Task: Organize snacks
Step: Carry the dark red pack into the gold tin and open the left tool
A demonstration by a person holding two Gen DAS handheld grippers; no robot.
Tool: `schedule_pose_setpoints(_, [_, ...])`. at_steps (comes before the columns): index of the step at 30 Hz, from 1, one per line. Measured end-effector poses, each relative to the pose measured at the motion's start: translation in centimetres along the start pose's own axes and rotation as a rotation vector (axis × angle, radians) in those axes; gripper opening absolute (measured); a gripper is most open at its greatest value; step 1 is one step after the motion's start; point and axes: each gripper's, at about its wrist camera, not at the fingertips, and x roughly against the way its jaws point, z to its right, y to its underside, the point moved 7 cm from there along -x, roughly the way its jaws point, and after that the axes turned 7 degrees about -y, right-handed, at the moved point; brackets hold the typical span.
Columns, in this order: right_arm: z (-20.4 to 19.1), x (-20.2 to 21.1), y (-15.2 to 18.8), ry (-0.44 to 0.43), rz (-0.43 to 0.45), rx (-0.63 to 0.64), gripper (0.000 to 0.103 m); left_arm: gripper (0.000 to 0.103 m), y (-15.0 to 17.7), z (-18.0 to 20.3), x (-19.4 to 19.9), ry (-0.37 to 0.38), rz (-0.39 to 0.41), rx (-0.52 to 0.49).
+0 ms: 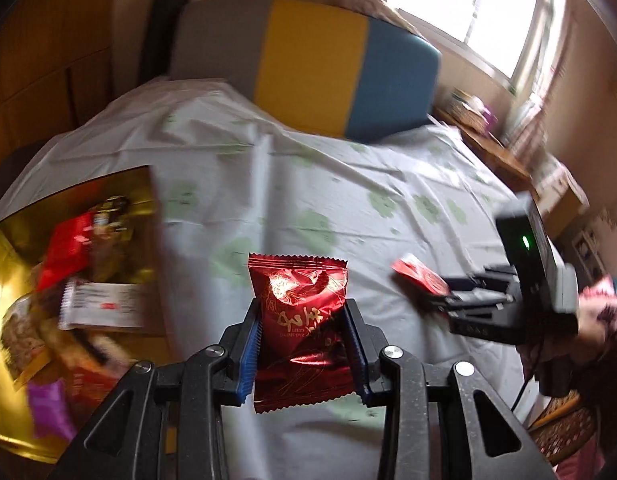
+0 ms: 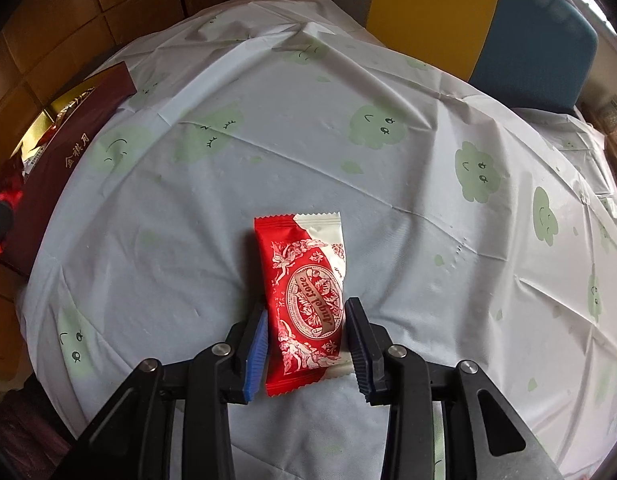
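Left wrist view, L to R: gold-lined open cardboard box (image 1: 12,240) at the left edge of the counter (image 1: 308,184), stuffed w/ crinkly mixed snack packets (image 1: 72,248), blurred. Centre: left gripper (image 1: 304,344), ribbed blue pads on black fingers (image 1: 248,356), clenched on a glossy dark-red foil snack packet (image 1: 298,320) w/ gold lettering and zigzag-crimped ends; packet stands upright, creased where pinched. Far right: right gripper (image 1: 436,300) seen from the side, a red packet at its tips.

Right wrist view, L to R: maroon matte box wall (image 2: 68,156) w/ gold characters at the counter's left edge, gold lining behind it. Centre: flat red-and-white plastic snack wrapper (image 2: 304,304), ornate white print w/ oval label, serrated ends, lying on the thin creased white plastic tablecloth (image 2: 428,240) w/ pale green cloud faces. It sits between the right gripper's fingers (image 2: 360,344); left pad touches its edge, right pad shows a slim gap, so the hold looks loose, not clamped. Behind the counter: chair back (image 2: 508,20) in smooth yellow and blue panels.
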Motion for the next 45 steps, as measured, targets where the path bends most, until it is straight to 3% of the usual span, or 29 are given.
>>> schedule_pose_setpoints(9, [-0.6,-0.3,-0.2,0.023,0.002,0.028,0.038,0.038,-0.6,-14.9,0.8,-0.164,-0.046,0.337])
schedule_pose_setpoints(16, [-0.8,-0.6,-0.5,0.027,0.004,0.03,0.038,0.038,1.9,-20.6,-1.8,-0.22,-0.146,0.475])
schedule_pose_setpoints(27, [-0.5,-0.2,-0.1,0.027,0.006,0.031,0.038,0.043,2.2,-21.6,-3.9,-0.292,-0.177,0.431])
schedule_pose_setpoints(37, [-0.6,-0.2,-0.1,0.037,0.007,0.035,0.038,0.044,3.4,-21.6,-2.2,-0.4,-0.151,0.377])
schedule_pose_setpoints(45, [-0.7,-0.1,-0.1,0.042,0.011,0.034,0.038,0.044,3.9,-21.0,-0.6,-0.437,-0.113,0.335])
